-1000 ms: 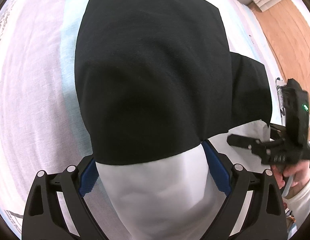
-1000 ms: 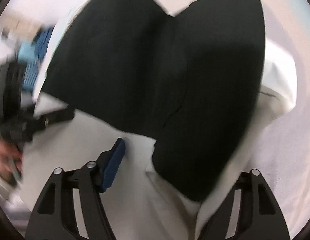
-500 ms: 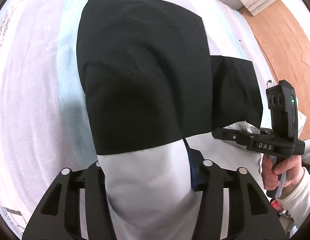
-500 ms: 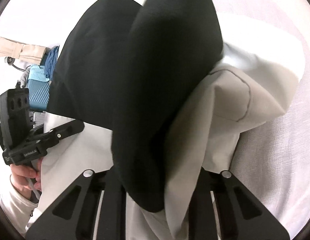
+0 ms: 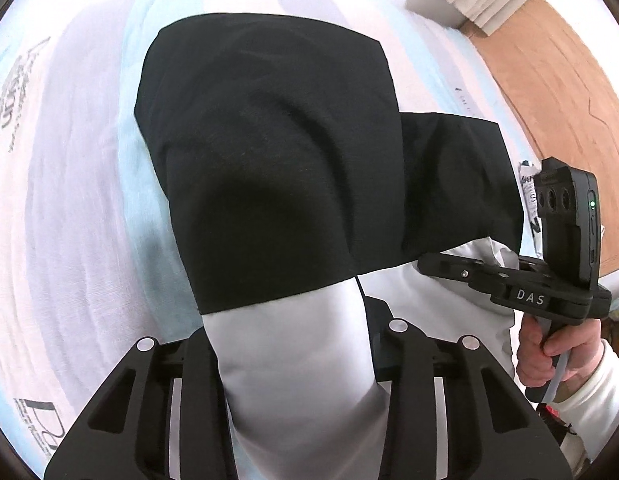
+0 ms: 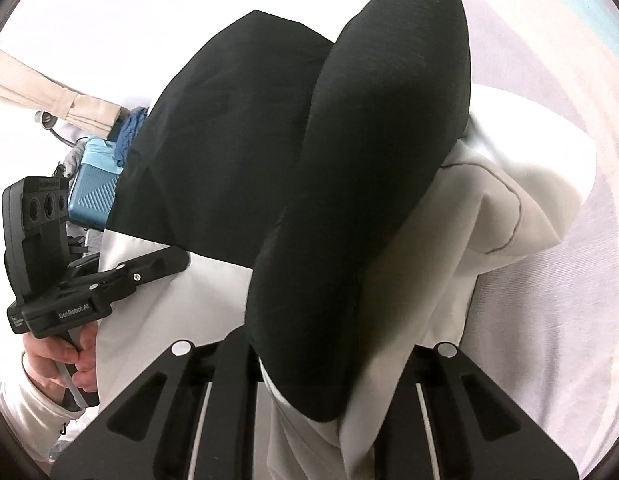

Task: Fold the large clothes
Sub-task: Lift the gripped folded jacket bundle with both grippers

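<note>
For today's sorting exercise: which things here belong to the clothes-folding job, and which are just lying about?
In the job:
black-and-white fabric garment
left tool, clamped on it
right tool, clamped on it

Lying about:
blue ribbed plastic case
beige folded cloth
brown wooden floor

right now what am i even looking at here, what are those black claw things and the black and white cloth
No robot here: a person holds a hand-held two-finger gripper in each hand, each carrying a fisheye camera looking along its fingers. One picture is from the left gripper, the other from the right gripper. Each view also shows the other tool from the side, with the hand gripping it. Both are shut on a black and white garment and hold it above a pale bed sheet.
</note>
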A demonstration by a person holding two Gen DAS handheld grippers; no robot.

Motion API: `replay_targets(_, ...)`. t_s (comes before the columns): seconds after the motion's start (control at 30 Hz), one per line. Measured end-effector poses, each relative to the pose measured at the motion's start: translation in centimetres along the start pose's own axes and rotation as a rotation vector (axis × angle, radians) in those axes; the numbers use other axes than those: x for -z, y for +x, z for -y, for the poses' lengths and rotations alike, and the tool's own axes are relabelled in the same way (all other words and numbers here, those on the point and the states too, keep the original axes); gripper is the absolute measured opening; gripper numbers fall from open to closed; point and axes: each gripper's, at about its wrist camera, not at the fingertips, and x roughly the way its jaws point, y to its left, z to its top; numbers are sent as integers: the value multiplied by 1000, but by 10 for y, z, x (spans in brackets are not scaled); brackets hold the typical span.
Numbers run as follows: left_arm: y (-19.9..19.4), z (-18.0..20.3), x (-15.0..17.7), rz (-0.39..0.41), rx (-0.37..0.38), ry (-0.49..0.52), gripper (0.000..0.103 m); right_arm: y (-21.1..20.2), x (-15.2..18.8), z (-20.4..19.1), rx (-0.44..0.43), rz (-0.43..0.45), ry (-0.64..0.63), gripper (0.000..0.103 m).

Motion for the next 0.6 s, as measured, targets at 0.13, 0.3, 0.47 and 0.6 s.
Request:
replay_targets(0.13,-15,14,3,20,-1,18,36,-11,-2,1,-2,18,-9,13)
replay_targets(0.3,-31,35,4,34,-13,48,34,-28,2,7,-8,39,2,13)
replay_targets(0.47,-42,53,5,49,-19,53,33,-40,7,10,-14,52,2,13)
replay_targets(0.6,-53,63,11,66,-26,50,32,-55,6,11,-32,57,-2,13)
